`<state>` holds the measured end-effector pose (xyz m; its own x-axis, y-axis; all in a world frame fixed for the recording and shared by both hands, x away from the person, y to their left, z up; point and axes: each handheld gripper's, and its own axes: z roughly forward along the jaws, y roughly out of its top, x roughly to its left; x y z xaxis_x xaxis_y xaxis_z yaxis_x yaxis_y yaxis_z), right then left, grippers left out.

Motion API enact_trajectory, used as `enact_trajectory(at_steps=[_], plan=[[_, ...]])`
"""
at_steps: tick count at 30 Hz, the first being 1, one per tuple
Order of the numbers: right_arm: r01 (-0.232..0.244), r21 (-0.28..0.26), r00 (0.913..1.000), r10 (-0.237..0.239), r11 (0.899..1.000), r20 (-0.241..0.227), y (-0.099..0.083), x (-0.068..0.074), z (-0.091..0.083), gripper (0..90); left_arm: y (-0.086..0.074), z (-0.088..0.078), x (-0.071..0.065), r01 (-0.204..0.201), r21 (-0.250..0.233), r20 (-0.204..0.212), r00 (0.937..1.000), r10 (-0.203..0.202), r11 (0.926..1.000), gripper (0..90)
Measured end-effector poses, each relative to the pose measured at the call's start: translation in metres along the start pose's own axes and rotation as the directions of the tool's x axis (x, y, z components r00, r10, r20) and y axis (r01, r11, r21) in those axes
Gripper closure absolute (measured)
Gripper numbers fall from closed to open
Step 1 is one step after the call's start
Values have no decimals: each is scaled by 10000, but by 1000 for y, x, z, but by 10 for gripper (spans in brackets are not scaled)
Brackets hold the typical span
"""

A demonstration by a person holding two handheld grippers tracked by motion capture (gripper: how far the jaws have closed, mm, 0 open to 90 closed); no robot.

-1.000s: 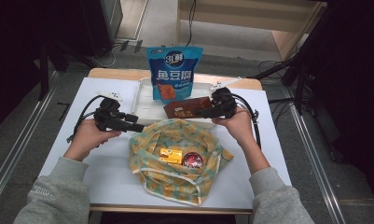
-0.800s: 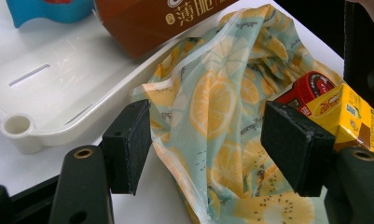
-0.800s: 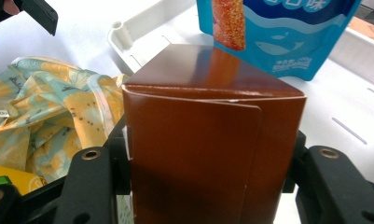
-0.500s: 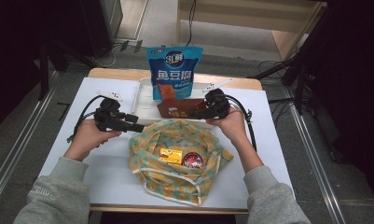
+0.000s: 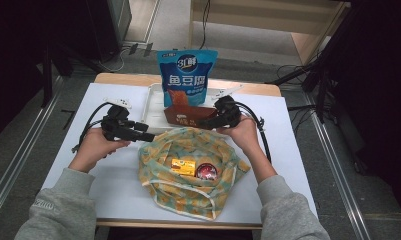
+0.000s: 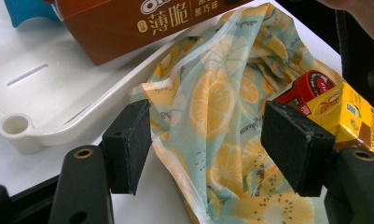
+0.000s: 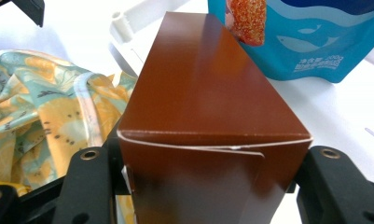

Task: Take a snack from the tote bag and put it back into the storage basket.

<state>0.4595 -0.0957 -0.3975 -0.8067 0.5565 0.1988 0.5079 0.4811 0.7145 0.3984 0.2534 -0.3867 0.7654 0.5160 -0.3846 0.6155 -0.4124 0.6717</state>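
Observation:
My right gripper is shut on one end of a long brown biscuit box, held level above the far rim of a fruit-print cloth bag. In the right gripper view the box sits squeezed between the jaws of the right gripper. My left gripper stands open at the bag's left edge. In the left gripper view the bag's rim lies ahead of the left gripper, untouched. A yellow carton and a red round tin lie inside the bag.
A blue snack pouch stands upright behind the box, on a white plastic tray at the back of the table. Gripper cables trail off to both sides. The white table top has bare room left and right of the bag.
My right gripper has carried the brown box a little to the left and lower, closer to the bag's far rim. The left gripper has stayed where it was.

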Motion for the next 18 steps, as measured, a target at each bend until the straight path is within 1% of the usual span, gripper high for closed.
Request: enact_trajectory(at_steps=[7, 11, 18], plan=[[-60, -30, 10000, 60, 10000, -19, 0, -1, 6, 425, 0, -1, 1, 2, 0, 0, 10000, -2, 10000, 339], [-62, 79, 10000, 62, 9999, -74, 0, -3, 11, 425, 0, 0, 0, 8, -4, -1, 10000, -8, 10000, 340], [-190, 52, 9997, 190, 9998, -132, 1, -6, 16, 426, 0, 0, 0, 30, 3, 17, 10000, -30, 10000, 340]])
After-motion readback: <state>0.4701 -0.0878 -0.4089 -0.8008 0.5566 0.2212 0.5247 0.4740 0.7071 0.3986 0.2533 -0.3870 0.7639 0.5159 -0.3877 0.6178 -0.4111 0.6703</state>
